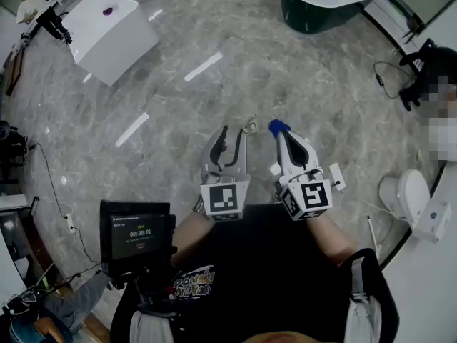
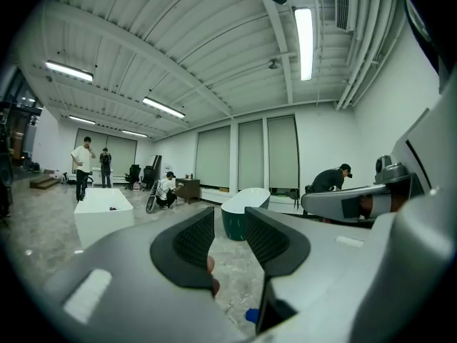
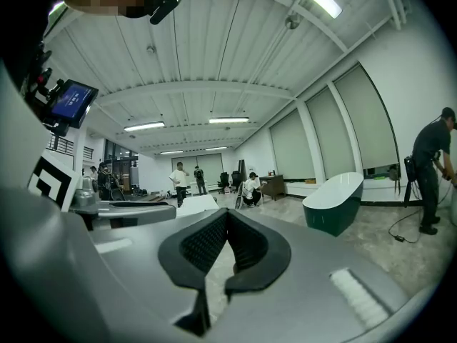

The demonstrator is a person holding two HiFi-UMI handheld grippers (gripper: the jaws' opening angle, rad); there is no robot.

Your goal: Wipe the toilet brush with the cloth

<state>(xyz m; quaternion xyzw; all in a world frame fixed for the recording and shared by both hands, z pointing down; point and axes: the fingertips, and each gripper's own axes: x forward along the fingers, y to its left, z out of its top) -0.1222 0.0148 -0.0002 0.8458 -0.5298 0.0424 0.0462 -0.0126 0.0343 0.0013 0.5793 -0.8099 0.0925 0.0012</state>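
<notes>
Grey marble-look floor (image 1: 235, 70), glossy with streaks of reflected light, fills an open showroom-like hall. At far left a white boxy block (image 1: 111, 31) with hard flat faces is seen. Near left a small dark screen (image 1: 136, 233) is carried in front of the person's torso.

Left of centre the left gripper (image 1: 233, 134) is held about level over the floor. Its ribbed black pads (image 2: 193, 241) are seen a little apart, with floor showing through the narrow gap and nothing clamped. Just beside it on the right is the right gripper (image 1: 283, 136), blue-tipped with a grey moulded shell. Its pads (image 3: 203, 245) are pressed together at the tips, with nothing between them.

Far, right of centre, a dark green oval tub (image 1: 325, 2) with a white inside is set on the floor. At the right edge a white glazed toilet (image 1: 408, 195) is seen, well apart from both grippers.

Neither toilet brush nor cloth is made out in any view, and neither is held. The brush is guessed to be near the toilet.

The brush is expected to be light, with a stiff plastic handle and a springy bristle head, possibly wet and slick. It is best taken high on the handle, away from the bristles. The cloth is expected to be soft, limp and light. It is best pinched at a bunched fold so a pad of fabric is left free for wiping
</notes>
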